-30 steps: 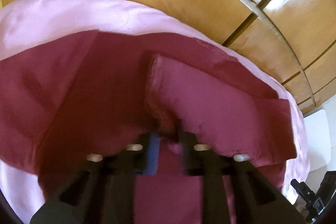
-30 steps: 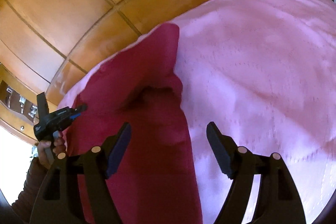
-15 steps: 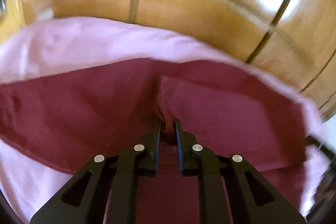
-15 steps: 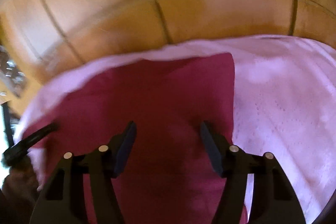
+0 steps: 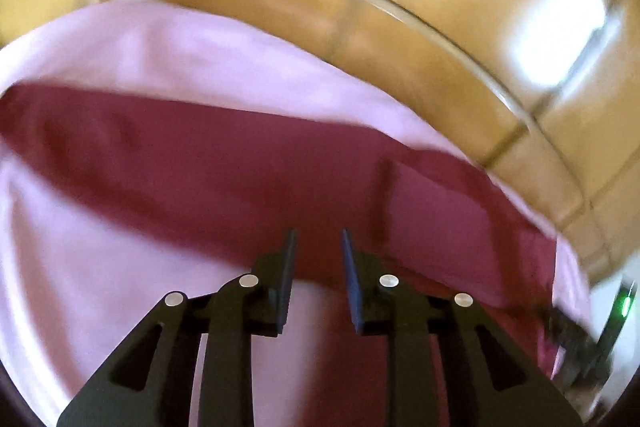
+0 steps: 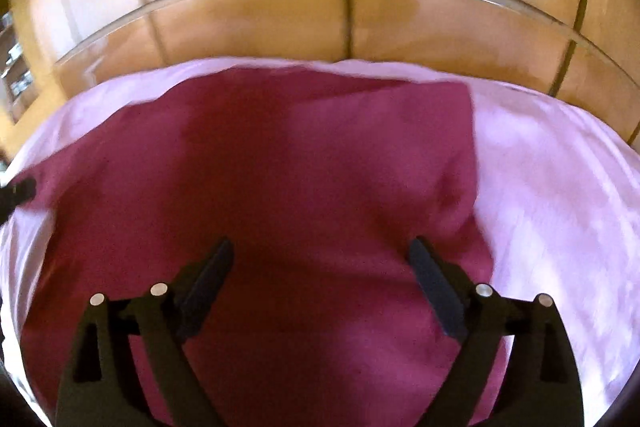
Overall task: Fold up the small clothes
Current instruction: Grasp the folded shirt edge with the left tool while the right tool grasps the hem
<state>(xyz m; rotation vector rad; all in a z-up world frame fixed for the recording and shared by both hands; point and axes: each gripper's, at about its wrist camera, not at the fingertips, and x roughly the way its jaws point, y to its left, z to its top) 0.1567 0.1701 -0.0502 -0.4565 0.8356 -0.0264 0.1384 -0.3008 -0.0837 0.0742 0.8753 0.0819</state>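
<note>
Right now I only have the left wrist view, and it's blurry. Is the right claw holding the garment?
Observer: No. The right claw hangs over the garment. Its jaws are wide and have just been opening, and nothing is between them.
Operator: Is there any sheet beyond the garment on that side?
Observer: Yes. The garment's right edge runs straight, and a wide stretch of pink sheet lies uncovered past it.
</note>
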